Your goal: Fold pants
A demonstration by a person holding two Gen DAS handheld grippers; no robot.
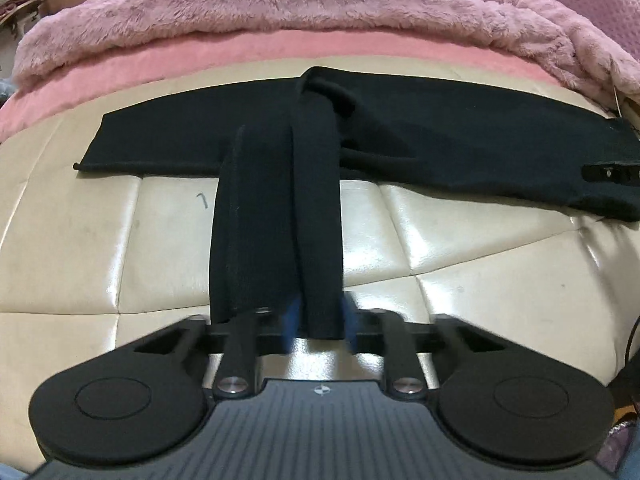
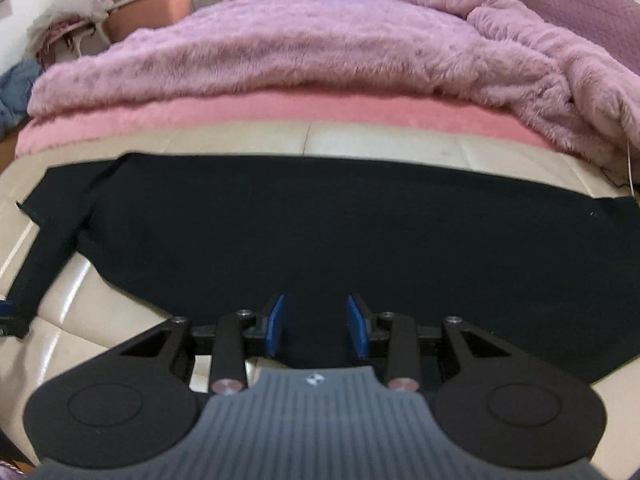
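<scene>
On one cream cushion (image 1: 480, 248), left hand-held gripper (image 1: 318, 326) clamps one pants (image 1: 440, 140) leg; right hand-held gripper (image 2: 316, 326) gapes.

It was a home bedroom: a fluffy pink blanket (image 2: 300, 48) covered the bed behind a cream padded bench (image 1: 460, 248), with a purple quilted pillow (image 2: 580, 4) and piled household clutter (image 2: 132, 4) at the far side.

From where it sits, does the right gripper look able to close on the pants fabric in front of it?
Probably yes. The right gripper is open, its blue pads spread directly above the black pants, with nothing between. The left gripper holds a pant leg off to the side, clear of it.
</scene>
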